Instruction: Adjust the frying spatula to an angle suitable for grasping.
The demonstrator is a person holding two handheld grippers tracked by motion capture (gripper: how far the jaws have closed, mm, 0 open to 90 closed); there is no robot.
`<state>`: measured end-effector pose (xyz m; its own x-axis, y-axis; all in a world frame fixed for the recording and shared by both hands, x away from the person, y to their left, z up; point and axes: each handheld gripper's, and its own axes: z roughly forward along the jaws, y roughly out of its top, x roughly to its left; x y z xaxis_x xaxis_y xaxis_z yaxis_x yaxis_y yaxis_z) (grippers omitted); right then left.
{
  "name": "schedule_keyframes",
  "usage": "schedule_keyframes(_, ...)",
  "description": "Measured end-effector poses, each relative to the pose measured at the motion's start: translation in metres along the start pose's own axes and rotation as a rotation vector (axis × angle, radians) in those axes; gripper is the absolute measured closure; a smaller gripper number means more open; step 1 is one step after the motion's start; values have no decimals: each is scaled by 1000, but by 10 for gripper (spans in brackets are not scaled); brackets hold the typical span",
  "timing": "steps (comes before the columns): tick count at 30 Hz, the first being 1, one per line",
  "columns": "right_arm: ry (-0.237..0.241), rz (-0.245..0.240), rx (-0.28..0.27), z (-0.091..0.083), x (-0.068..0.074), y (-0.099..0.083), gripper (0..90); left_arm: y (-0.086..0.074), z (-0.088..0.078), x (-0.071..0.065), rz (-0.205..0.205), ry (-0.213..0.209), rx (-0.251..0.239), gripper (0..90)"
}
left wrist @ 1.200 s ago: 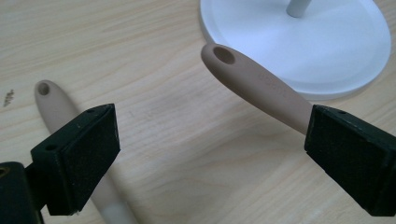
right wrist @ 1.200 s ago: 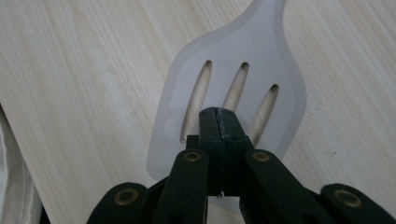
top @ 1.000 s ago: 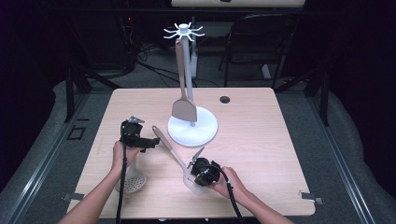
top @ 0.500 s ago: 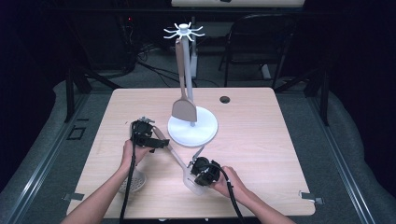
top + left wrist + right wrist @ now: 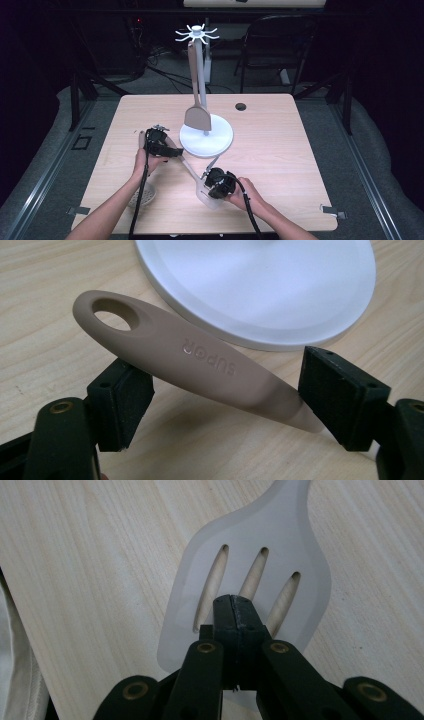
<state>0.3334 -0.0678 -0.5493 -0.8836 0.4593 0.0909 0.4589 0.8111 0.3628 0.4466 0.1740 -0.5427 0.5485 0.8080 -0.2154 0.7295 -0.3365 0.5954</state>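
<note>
A slotted turner lies on the table, its taupe handle (image 5: 189, 169) (image 5: 200, 360) running up-left from its pale translucent blade (image 5: 206, 196) (image 5: 300, 565). My left gripper (image 5: 172, 151) (image 5: 225, 400) straddles the handle near its hanging hole. Its jaws have just been closing with the handle between them, and gaps still show at the pads. My right gripper (image 5: 214, 186) (image 5: 234, 605) is shut, with its tips resting on top of the blade by the slots.
A white hanging stand with a round base (image 5: 217, 142) (image 5: 260, 285) stands just beyond the handle, and a taupe spatula (image 5: 197, 119) hangs from it. A round skimmer (image 5: 142, 196) lies under the left forearm. A black grommet (image 5: 241, 106) sits at the back.
The left hand has moved right and a little down onto the turner's handle end, beside the stand base. Its jaws have narrowed. The right hand has kept still.
</note>
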Motion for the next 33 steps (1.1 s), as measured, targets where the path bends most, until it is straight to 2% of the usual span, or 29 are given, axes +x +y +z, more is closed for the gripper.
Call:
schedule_keyframes(8, 11, 4, -5, 0, -1, 0, 900, 1, 3, -1, -23, 0, 19, 257)
schedule_keyframes(14, 24, 7, -3, 0, -3, 0, 900, 0, 2, 1, -68, -27, 10, 313)
schedule_keyframes(17, 45, 10, 7, -1, -7, 0, 899, -1, 0, 2, -76, -42, -2, 340)
schedule_keyframes(19, 63, 23, -8, -1, -9, -1, 871, -1, -3, 1, -79, -50, -20, 356)
schedule_keyframes(20, 79, 35, -20, -1, -9, -1, 811, -1, -4, 0, -77, -55, -31, 365)
schedule_keyframes(21, 89, 39, -13, -2, -10, 0, 797, -1, -5, 0, -79, -58, -41, 374)
schedule_keyframes(25, 43, 31, -34, -3, -8, 3, 770, -1, -11, -3, -69, -72, -84, 405)
schedule_keyframes(31, 37, 45, -75, -1, -8, 10, 682, -1, -16, -5, -65, -92, -121, 438)
schedule_keyframes(33, 5, 47, -75, -2, -8, 14, 654, -1, -17, -6, -62, -92, -127, 446)
